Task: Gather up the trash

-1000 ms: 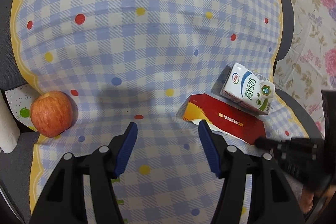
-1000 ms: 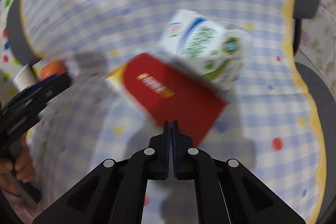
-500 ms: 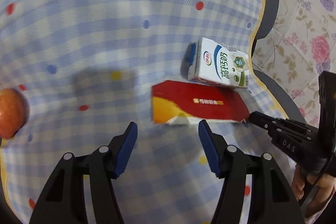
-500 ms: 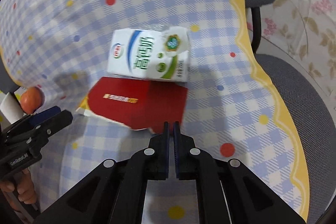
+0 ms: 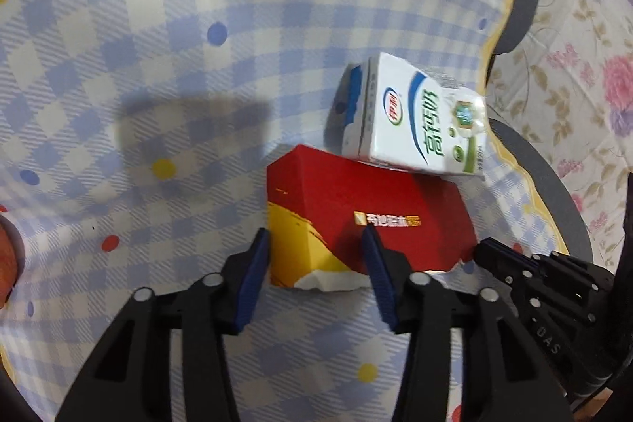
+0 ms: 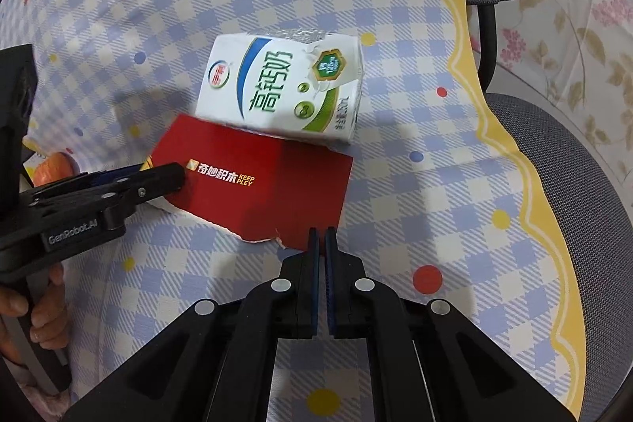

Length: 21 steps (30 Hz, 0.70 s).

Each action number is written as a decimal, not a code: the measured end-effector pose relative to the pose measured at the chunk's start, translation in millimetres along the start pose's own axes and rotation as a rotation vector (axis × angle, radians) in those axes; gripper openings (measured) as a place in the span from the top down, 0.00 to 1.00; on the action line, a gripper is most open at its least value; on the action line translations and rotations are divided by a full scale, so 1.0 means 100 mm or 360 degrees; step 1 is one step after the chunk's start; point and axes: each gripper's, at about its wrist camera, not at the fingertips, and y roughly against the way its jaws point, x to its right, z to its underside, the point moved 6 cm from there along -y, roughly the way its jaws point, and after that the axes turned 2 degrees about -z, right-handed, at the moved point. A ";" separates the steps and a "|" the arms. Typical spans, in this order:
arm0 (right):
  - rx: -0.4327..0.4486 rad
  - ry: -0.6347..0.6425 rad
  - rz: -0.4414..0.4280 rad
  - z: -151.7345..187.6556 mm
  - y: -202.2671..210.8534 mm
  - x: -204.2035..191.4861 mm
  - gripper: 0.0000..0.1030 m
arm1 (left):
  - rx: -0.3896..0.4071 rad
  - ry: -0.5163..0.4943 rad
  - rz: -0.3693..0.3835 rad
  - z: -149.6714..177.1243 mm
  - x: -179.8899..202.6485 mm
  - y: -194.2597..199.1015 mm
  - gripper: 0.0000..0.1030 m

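Observation:
A torn red and yellow cardboard box (image 5: 356,220) lies flat on the checked tablecloth, and shows in the right wrist view too (image 6: 269,184). A white and green milk carton (image 5: 415,121) lies on its side against the box's far edge, also in the right wrist view (image 6: 285,93). My left gripper (image 5: 316,244) is open, its blue pads straddling the box's near left end. My right gripper (image 6: 321,236) is shut and empty, its tips at the box's torn near corner; it shows in the left wrist view (image 5: 514,263).
An apple (image 6: 55,165) sits at the left edge of the table, partly hidden behind my left gripper (image 6: 118,184). A grey chair (image 6: 554,145) stands at the right beside the table's yellow-trimmed edge. A floral cloth (image 5: 585,66) lies beyond.
My left gripper has moved right and forward until its open fingers straddle the red box's end. My right gripper has stayed shut near the box's torn corner. The apple has slid out of the left view.

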 end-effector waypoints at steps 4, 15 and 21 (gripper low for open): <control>0.0004 -0.0034 -0.0026 -0.01 0.04 0.03 0.96 | 0.0091 -0.0019 0.0102 0.03 0.13 0.20 0.80; 0.0222 -0.0023 -0.0036 -0.23 0.38 0.08 0.56 | 0.0484 0.0054 -0.0114 0.03 -0.35 1.18 0.86; 0.0284 0.0056 0.0009 -0.55 0.19 0.06 0.42 | 0.0513 0.0097 -0.0166 0.00 -0.52 1.15 0.86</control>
